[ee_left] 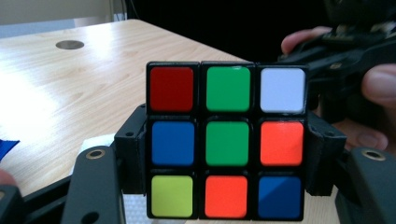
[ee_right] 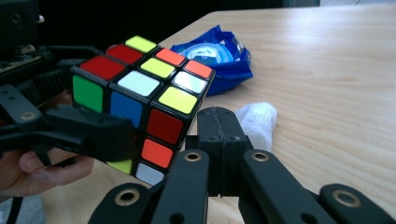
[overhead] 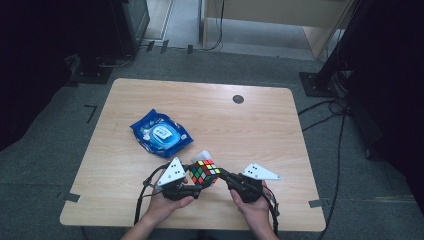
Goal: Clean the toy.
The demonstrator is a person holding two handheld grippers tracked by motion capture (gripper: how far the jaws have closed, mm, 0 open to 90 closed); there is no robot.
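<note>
Puzzle cube (ee_left: pixel 226 140): rigid, light, slick-faced; left gripper (overhead: pixel 195 186) jaws pinched opposite faces; right gripper (ee_right: pixel 219 140) jaws pressed together, empty.

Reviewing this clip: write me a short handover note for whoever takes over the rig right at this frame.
Left gripper: clamped on the Rubik's cube, jaws on two opposite sides, cube lifted off the table.
Right gripper: jaws shut and empty, tip right beside the cube's near corner; contact unclear.
Nearby: blue wipes pack behind the cube, crumpled white tissue on the table.
Done: cube picked up and presented.
Left: cube remains scrambled; the right gripper probably has to reopen and grip a layer to turn it.
</note>
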